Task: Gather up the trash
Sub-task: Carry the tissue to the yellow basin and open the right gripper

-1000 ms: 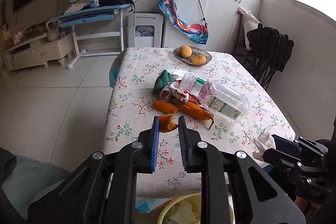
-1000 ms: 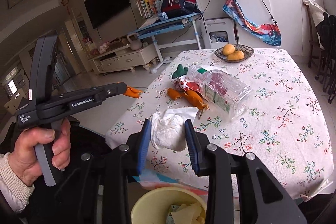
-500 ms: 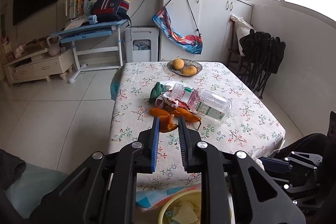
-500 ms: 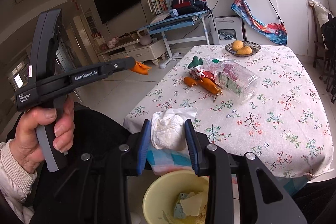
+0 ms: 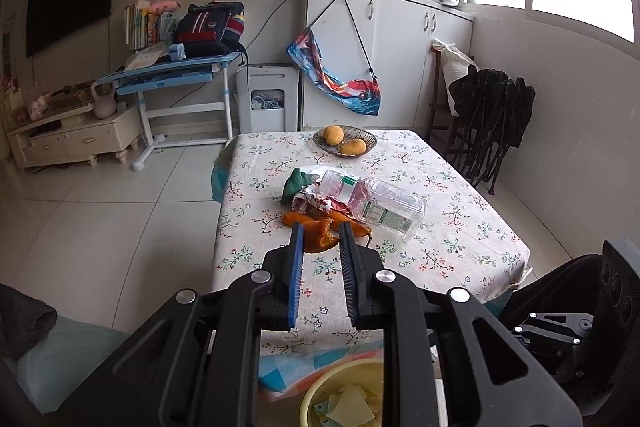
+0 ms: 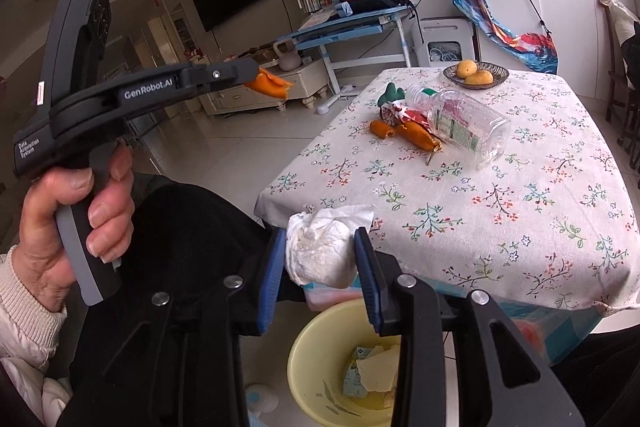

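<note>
My left gripper (image 5: 320,233) is shut on a piece of orange peel (image 5: 318,239) and holds it in the air short of the table's near edge. The right wrist view shows that gripper (image 6: 252,73) from the side, in a person's hand, with the peel (image 6: 269,85) sticking out of its tips. My right gripper (image 6: 320,239) has a crumpled white tissue (image 6: 320,253) between its pads above the yellow bin (image 6: 304,347). Its jaws are opening, and the tissue still touches both pads. More trash lies mid-table: a clear plastic bottle (image 6: 464,125), orange peels (image 6: 416,135), a red-white wrapper (image 6: 400,113) and a green scrap (image 6: 392,93).
The bin (image 5: 320,387) stands on the floor below the table's near edge and holds paper scraps. A bowl of fruit (image 5: 345,141) sits at the far end of the floral tablecloth (image 5: 440,251). Folded black chairs (image 5: 492,123) lean against the right wall.
Both grippers have drawn back from the table with their loads, the left one also rising. The bin shows more fully under the right gripper, whose jaws have spread slightly around the tissue.
</note>
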`<state>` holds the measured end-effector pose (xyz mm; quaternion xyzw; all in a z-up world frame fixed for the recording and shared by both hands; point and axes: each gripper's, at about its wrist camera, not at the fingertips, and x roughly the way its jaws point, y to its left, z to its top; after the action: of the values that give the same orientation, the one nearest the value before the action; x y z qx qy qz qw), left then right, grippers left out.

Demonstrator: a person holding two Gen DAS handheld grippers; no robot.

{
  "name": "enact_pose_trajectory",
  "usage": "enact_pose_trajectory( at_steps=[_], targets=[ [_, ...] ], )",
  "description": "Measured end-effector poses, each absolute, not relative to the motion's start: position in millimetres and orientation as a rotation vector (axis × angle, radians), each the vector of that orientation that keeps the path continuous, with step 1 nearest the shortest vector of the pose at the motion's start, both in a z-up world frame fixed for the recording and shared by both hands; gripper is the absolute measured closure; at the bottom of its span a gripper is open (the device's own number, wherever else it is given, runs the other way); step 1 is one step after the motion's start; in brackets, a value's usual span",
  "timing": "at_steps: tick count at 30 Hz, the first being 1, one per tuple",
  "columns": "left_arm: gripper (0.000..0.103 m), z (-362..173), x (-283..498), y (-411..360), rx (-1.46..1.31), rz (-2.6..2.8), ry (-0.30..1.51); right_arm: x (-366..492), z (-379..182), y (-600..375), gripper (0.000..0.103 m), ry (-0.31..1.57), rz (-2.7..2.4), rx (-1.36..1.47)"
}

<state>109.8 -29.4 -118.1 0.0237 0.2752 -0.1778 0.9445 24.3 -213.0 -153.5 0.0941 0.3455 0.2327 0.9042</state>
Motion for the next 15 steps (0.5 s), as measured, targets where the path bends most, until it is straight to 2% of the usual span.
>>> enact_pose_trajectory(
  at_steps=[3,15],
  targets=[
    [0.086,-116,103,-28,0.048,-0.363,0.556,21,-161,-209,0.055,0.743,0.476,0.184],
    [0.086,-109,75,-31,0.067,-0.379,0.538,9,-161,-228,0.040,0.683,0.365,0.200]
  ],
)
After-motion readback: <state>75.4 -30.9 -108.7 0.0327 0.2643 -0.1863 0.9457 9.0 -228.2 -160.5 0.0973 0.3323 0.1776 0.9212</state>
